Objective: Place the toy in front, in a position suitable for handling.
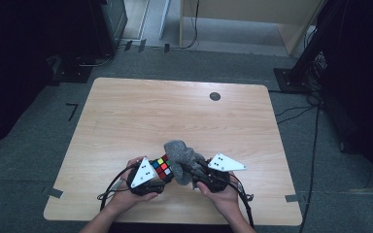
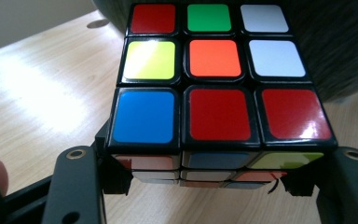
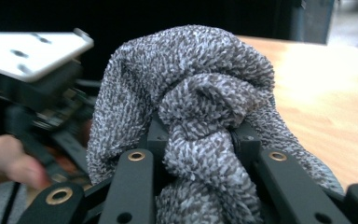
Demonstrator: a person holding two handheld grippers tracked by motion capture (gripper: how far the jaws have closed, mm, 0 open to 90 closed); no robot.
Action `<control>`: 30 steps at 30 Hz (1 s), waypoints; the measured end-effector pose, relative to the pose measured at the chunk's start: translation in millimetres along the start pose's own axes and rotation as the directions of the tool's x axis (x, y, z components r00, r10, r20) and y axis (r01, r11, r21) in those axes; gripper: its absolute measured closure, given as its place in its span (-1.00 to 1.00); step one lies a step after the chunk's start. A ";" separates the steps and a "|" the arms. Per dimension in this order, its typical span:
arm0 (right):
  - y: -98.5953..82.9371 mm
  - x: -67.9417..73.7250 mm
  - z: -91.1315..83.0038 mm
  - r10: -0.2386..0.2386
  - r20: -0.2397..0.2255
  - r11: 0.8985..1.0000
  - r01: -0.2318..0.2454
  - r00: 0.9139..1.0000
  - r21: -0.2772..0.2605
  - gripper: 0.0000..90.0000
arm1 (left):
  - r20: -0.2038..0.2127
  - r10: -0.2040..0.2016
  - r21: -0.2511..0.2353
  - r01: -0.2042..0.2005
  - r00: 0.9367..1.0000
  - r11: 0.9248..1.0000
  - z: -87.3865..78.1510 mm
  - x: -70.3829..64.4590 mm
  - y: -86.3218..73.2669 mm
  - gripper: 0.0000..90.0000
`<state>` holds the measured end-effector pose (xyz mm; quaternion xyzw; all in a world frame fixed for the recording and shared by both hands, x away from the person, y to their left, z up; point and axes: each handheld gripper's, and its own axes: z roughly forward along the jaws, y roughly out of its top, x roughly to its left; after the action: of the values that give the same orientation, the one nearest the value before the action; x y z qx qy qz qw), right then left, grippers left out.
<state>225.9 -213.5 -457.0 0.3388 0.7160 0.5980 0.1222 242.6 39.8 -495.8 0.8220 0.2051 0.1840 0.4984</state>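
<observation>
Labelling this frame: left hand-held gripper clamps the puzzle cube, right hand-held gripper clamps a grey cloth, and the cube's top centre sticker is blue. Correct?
One error: the top centre sticker of the puzzle cube is orange, not blue, as the left gripper view shows. The rest holds: the left hand-held gripper clamps the cube, and the right hand-held gripper clamps the grey cloth.

A scrambled, black-edged plastic puzzle cube (image 2: 214, 84) touches a bunched grey knitted cloth (image 3: 200, 107) on its right, near the table's near edge.

Glossy plastic puzzle cube (image 2: 219, 79) with shiny stickers; beside it, a rough, nubby grey cloth (image 3: 200, 107); matt, smooth wood-grain tabletop (image 1: 141, 111).
</observation>
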 end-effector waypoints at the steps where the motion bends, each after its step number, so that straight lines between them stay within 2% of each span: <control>1: 0.5 3.0 0.4 -0.013 -0.013 1.000 0.013 1.000 -0.004 0.53 | 0.004 -0.001 -0.003 0.001 1.000 1.000 0.0 -0.6 0.3 -0.24; 4: -3.3 3.4 4.0 -0.011 -0.013 1.000 0.011 1.000 0.011 0.53 | 0.000 0.003 -0.009 -0.003 1.000 1.000 -1.4 -0.8 0.7 -0.24; 5: -5.0 0.9 4.7 0.009 -0.014 1.000 -0.009 1.000 0.015 0.53 | 0.007 -0.006 -0.025 0.006 1.000 1.000 -2.9 0.1 1.0 -0.24; 8: -9.5 -5.5 6.9 0.021 0.019 0.998 -0.022 1.000 0.050 0.53 | 0.021 -0.032 -0.066 0.033 0.999 0.997 -7.4 2.8 3.5 -0.24; 10: -9.7 -8.4 6.6 0.030 0.035 0.997 -0.032 0.999 0.065 0.53 | 0.022 -0.033 -0.050 0.034 0.999 0.998 -5.5 3.4 2.9 -0.24; 13: -2.8 -5.5 0.7 0.027 0.019 0.999 -0.028 0.999 0.017 0.53 | 0.006 -0.007 0.007 0.006 1.000 1.000 0.8 -0.4 -0.4 -0.24; 15: 2.4 -0.8 -2.7 0.026 -0.019 0.999 -0.026 1.000 -0.020 0.53 | 0.015 0.002 0.011 -0.002 1.000 1.000 2.6 -3.1 -0.4 -0.24; 16: 3.4 1.1 -2.7 0.020 -0.028 1.000 -0.021 0.999 -0.024 0.53 | 0.021 0.002 -0.004 -0.002 1.000 1.000 1.9 -4.3 0.5 -0.24; 18: 1.5 1.9 0.0 0.021 -0.027 1.000 -0.021 0.999 -0.001 0.53 | 0.047 -0.002 -0.042 0.004 0.999 0.999 -2.7 -3.9 3.1 -0.24; 21: -6.6 -5.3 4.3 0.079 -0.022 0.997 -0.078 0.997 0.015 0.53 | 0.049 -0.008 -0.078 0.011 0.999 0.997 -8.2 -0.9 4.1 -0.24; 24: -11.2 -13.0 7.5 0.085 0.033 0.994 -0.087 0.996 0.071 0.53 | 0.038 -0.024 -0.072 0.027 0.999 0.997 -8.1 2.9 3.5 -0.24; 27: -6.5 -11.2 3.1 0.089 0.024 0.995 -0.090 0.996 0.035 0.53 | 0.030 -0.019 -0.015 0.019 0.999 1.000 -2.7 1.9 0.4 -0.24; 30: 1.1 -2.3 -2.0 0.057 -0.020 0.998 -0.057 0.998 -0.017 0.52 | 0.041 -0.005 -0.013 0.006 0.999 1.000 -0.8 -2.5 1.7 -0.24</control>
<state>226.8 -216.4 -455.9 0.3522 0.7020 0.6108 0.1009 240.4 38.4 -494.2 0.8218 0.1961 0.1672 0.5082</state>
